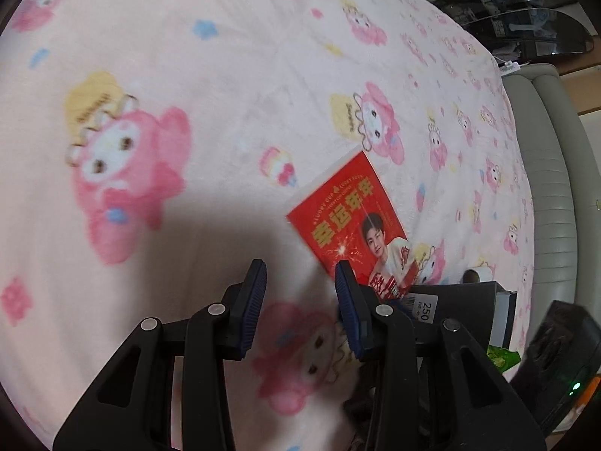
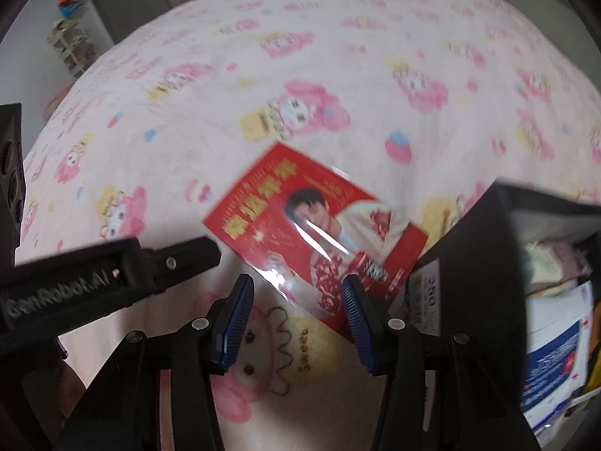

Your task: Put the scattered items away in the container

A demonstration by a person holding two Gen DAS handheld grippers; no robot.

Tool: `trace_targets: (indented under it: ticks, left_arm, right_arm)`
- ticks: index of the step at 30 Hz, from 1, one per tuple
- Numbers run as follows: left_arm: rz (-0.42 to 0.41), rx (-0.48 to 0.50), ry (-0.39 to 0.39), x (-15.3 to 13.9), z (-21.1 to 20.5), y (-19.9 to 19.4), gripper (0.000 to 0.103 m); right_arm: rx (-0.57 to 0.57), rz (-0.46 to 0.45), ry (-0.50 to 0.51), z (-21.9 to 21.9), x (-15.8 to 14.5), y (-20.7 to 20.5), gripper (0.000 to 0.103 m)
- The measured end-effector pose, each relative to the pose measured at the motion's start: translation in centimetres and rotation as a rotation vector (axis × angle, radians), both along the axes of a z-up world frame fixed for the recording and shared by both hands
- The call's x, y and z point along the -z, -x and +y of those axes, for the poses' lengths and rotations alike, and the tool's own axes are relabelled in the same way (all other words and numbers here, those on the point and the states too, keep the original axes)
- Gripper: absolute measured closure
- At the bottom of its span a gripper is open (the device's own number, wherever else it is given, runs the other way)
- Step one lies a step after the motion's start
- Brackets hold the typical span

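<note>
We are looking at a dark box (image 2: 477,263) sitting on a bed with a pink blanket (image 2: 338,56) covered in cartoon bunnies. In the right wrist view the box is open toward us, and it is holding papers and packets, with a white and blue one (image 2: 556,360) near the front. We cannot tell what the rest of the things inside are. A white label with the number 250 (image 1: 428,310) is sticking on the box's side.

A red card in a clear sleeve (image 2: 319,233), showing a smiling person and gold letters, is lying flat on the blanket just beside the box. One corner is reaching the box's side.

Our left gripper (image 1: 300,297) is hovering low over the blanket, pointing forward, with its 2 blue fingers (image 1: 255,300) spread apart and holding nothing. The card is lying just ahead of its right finger.

Our right gripper (image 2: 296,319) is hovering too, tilted down toward the card, fingers (image 2: 234,323) apart and holding nothing. The card's near corner is lying between the fingertips.
</note>
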State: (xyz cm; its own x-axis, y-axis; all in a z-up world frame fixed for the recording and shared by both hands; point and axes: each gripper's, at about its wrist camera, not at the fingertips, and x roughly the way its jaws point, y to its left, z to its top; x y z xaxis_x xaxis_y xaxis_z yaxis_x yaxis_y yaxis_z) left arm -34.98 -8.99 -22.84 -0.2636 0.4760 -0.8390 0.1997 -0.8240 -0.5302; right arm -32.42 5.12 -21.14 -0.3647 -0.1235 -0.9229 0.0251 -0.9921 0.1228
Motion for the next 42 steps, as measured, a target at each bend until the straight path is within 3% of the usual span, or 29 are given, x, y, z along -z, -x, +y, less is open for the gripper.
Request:
trace_targets:
  ticks: [7,11,14,18,24,29,32,38,42]
  left_arm:
    - [0.02,-0.017,-0.087,1.6,0.4,0.2,0.063]
    - [0.051,-0.015,-0.132,1.7,0.7,0.2,0.063]
    - [0.066,0.003,-0.133,1.7,1.3,0.3,0.067]
    - [0.071,0.003,-0.089,2.2,1.4,0.5,0.088]
    - [0.11,-0.02,-0.09,1.5,1.0,0.2,0.094]
    - [0.142,-0.01,-0.036,-0.3,0.4,-1.9,0.096]
    - [0.109,-0.021,-0.004,-0.5,-0.9,-4.0,0.095]
    - [-0.014,-0.14,-0.056,1.0,-5.9,-9.2,0.095]
    - [-0.097,-0.167,-0.037,1.4,-7.7,-13.0,0.084]
  right_arm:
    - [0.01,-0.006,0.029,0.2,0.6,-0.6,0.058]
    - [0.053,0.062,0.017,0.5,0.5,-1.4,0.058]
    - [0.064,0.088,-0.003,0.4,0.8,-1.9,0.058]
    - [0.088,0.086,0.019,0.7,1.3,-1.8,0.058]
    - [0.077,0.084,0.045,0.9,1.5,-1.9,0.058]
    - [0.048,0.068,0.075,1.0,0.9,-3.2,0.058]
    - [0.021,0.052,0.088,0.7,0.9,-4.3,0.058]
    - [-0.087,0.082,0.053,0.0,0.4,-8.7,0.058]
    - [-0.126,0.045,0.08,0.0,0.9,-10.0,0.058]
